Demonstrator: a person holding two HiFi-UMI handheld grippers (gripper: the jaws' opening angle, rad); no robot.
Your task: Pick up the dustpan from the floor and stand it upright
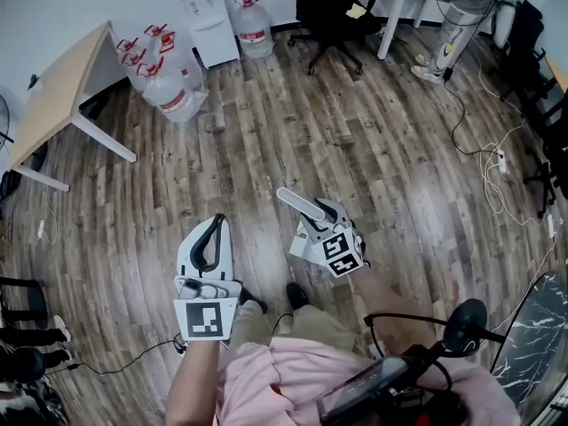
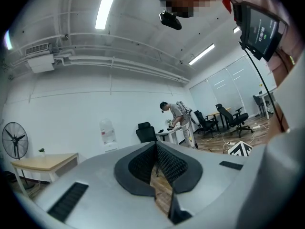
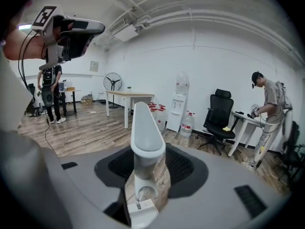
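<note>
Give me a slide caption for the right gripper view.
Right gripper shut on a pale grey plastic handle, with a white water dispenser beyond.

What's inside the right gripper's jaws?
A pale grey handle stands clamped in the right gripper. The handle's lower end is covered by the gripper's body, so what it joins cannot be seen.

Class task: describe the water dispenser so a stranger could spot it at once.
Look along the white wall at the head view's top, right of the wooden table. The water dispenser stands there among water bottles: it alone is a tall white cabinet; they are clear jugs marked red.
</note>
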